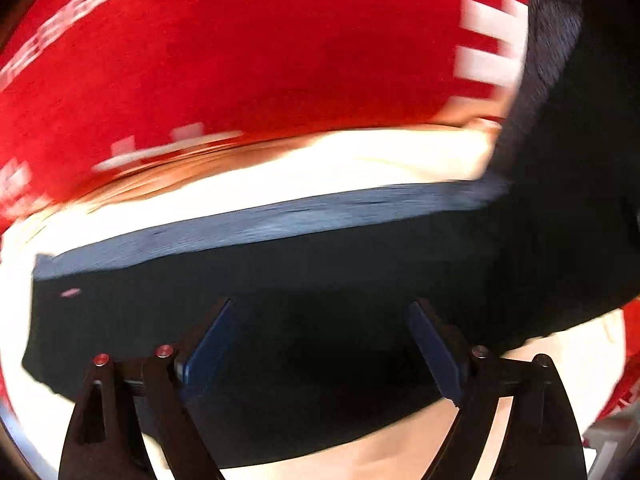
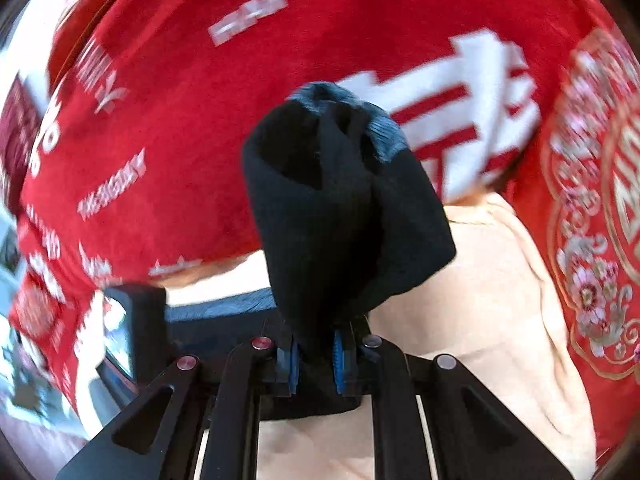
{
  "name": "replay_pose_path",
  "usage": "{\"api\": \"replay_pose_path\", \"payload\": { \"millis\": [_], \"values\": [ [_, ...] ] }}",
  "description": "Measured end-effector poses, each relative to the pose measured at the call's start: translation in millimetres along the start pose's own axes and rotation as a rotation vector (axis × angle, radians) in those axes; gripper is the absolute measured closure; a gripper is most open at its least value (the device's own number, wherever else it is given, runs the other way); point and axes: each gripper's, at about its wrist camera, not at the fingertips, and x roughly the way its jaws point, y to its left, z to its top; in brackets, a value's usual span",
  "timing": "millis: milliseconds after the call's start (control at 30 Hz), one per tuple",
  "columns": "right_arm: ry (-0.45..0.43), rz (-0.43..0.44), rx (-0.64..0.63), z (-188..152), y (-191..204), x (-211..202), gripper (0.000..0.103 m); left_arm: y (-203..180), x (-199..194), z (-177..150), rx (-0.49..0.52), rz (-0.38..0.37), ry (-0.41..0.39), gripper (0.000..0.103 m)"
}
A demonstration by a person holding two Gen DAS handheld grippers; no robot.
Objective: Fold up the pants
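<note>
Two grippers attend the black pants (image 1: 280, 320). The right gripper (image 2: 316, 360) pinches a bunched end at 6 o'clock, evidently to carry it over. The left gripper (image 1: 320, 344) stands wide, gripping nothing, above the pants on the cream sheet (image 1: 360, 160).

Red cloth (image 1: 240, 60) lettering motion-blurred, unreadable; pants (image 1: 320, 280) probably cut off right.

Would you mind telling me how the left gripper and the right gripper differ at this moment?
The left gripper stands open, its blue pads wide apart, while the right gripper is shut. The left one holds nothing and hovers over the spread part of the dark pants; the right one pinches a bunched fold of them that stands up from its fingers. Both are black with blue pads.
</note>
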Motion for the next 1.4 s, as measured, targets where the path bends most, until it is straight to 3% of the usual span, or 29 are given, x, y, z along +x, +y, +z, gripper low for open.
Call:
{"api": "replay_pose_path", "payload": {
  "millis": [67,133,267,400,433,500,567,667,733,867,933,1000,1200,1400],
  "values": [
    [0.022,-0.017,-0.080,-10.1,30.3,7.8,0.089,39.4,-1.9,-4.0,-0.042,0.051,0.012,0.014],
    [0.047,-0.019,-0.162,-22.0,65.0,23.9,0.089,89.2,2.0,-34.6,-0.086,0.110,0.034,0.015],
    [0.131,-0.080,-0.336,-62.3,130.6,76.1,0.088,147.1,12.0,-60.2,-0.149,0.192,0.103,0.015],
    [0.258,-0.273,-0.521,-120.5,177.0,135.2,0.082,170.5,26.1,-78.1,-0.205,0.191,0.147,0.015],
    [0.255,-0.373,-0.624,-138.7,190.9,143.8,0.080,176.8,24.0,-82.5,-0.210,0.187,0.147,0.015],
    [0.235,-0.473,-0.776,-158.8,209.0,143.9,0.072,182.3,21.5,-83.5,-0.207,0.181,0.142,0.015],
    [0.236,-0.451,-0.817,-165.7,218.0,129.6,0.068,193.0,25.4,-77.1,-0.203,0.158,0.136,0.014],
    [0.299,-0.236,-0.660,-148.8,211.5,100.6,0.060,185.8,28.7,-63.3,-0.187,0.087,0.118,0.015],
    [0.349,-0.066,-0.372,-125.7,180.4,85.0,0.060,177.1,28.2,-58.4,-0.163,0.047,0.106,0.014],
    [0.427,0.171,0.195,-107.7,106.7,93.7,0.060,135.2,37.5,-56.0,-0.099,0.009,0.124,0.014],
    [0.440,0.232,0.394,-114.4,79.5,104.6,0.060,128.3,49.5,-59.0,-0.101,0.018,0.159,0.014],
    [0.433,0.286,0.500,-119.0,64.2,112.8,0.060,127.0,56.3,-63.2,-0.120,0.008,0.176,0.014],
    [0.435,0.339,0.703,-144.6,45.8,126.0,0.060,129.3,56.0,-70.9,-0.125,0.017,0.186,0.014],
    [0.378,0.390,0.898,-151.6,23.7,127.5,0.060,130.8,46.5,-69.7,-0.125,0.035,0.174,0.014]
  ]
}}
